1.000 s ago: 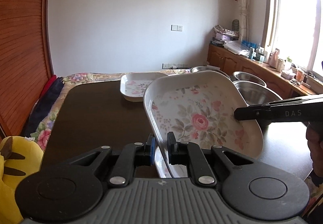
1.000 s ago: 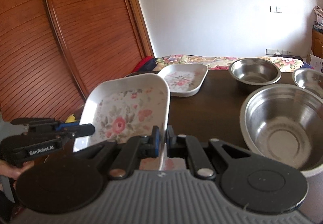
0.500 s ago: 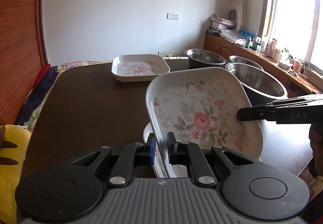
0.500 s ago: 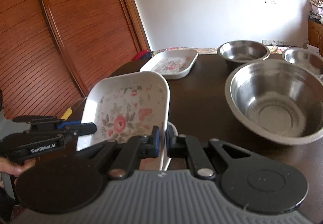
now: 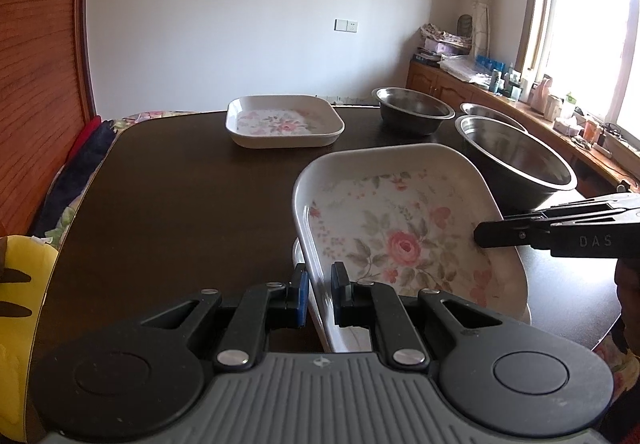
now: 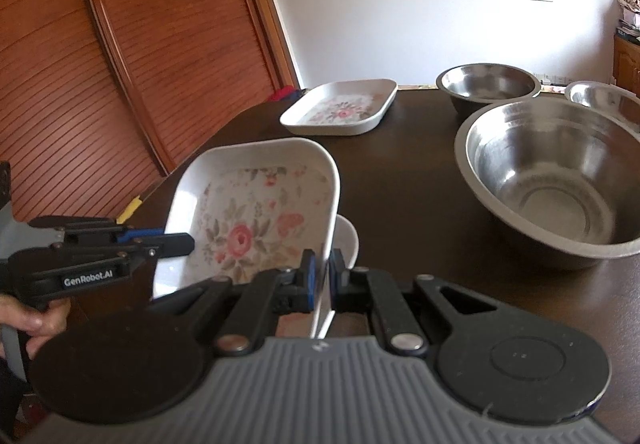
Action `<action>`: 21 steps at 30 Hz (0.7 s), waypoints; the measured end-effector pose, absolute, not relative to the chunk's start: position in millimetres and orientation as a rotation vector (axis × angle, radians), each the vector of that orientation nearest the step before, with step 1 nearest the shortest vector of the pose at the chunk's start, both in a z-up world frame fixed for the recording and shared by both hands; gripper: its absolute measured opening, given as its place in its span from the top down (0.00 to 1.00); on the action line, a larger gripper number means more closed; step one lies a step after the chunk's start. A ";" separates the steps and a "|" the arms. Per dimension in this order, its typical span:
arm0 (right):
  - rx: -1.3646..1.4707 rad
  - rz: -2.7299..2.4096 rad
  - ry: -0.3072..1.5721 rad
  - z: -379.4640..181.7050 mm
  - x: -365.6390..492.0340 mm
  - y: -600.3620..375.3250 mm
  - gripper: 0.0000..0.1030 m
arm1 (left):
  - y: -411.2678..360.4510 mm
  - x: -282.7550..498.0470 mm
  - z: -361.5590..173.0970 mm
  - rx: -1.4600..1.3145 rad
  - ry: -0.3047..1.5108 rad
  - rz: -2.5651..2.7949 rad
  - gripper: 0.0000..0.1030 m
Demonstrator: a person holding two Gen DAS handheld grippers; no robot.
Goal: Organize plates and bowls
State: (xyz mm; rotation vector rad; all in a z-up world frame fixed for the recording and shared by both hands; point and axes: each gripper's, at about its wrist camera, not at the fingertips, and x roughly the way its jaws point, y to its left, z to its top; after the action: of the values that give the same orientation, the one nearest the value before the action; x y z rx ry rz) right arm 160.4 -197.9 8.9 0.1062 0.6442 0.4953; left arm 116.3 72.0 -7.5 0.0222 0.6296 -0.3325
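Here the dark table (image 5: 180,203) carries everything. Near its right edge stands the large steel bowl (image 6: 560,179), with two smaller steel bowls (image 6: 488,83) behind it, and a floral plate (image 5: 284,119) lies at the far side. The held floral plate (image 5: 400,228) is tilted above another white plate (image 6: 348,240). The left gripper (image 5: 320,294) and the right gripper (image 6: 322,276) are each clamped on its rim, at opposite sides.

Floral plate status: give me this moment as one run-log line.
floral plate: lifted, tilted | left gripper: shut on its rim | right gripper: shut on opposite rim | second plate: underneath | far plate: on table
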 end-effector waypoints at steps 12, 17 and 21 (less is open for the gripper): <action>0.055 0.481 0.633 6.6 152.2 -194.7 0.91 | 73.0 115.0 -9.8 0.024 0.625 -0.326 0.62; 0.033 0.478 0.627 6.0 150.4 -191.6 0.90 | 73.6 115.3 -11.3 0.017 0.627 -0.326 0.62; 0.007 0.472 0.615 7.0 148.7 -191.6 0.88 | 75.9 114.1 -9.2 0.010 0.615 -0.328 0.62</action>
State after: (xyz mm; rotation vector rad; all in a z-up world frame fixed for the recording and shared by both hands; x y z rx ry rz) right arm 148.7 -191.6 7.0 0.0068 0.6150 0.4717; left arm 114.1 75.9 -9.2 0.0103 0.6146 -0.3280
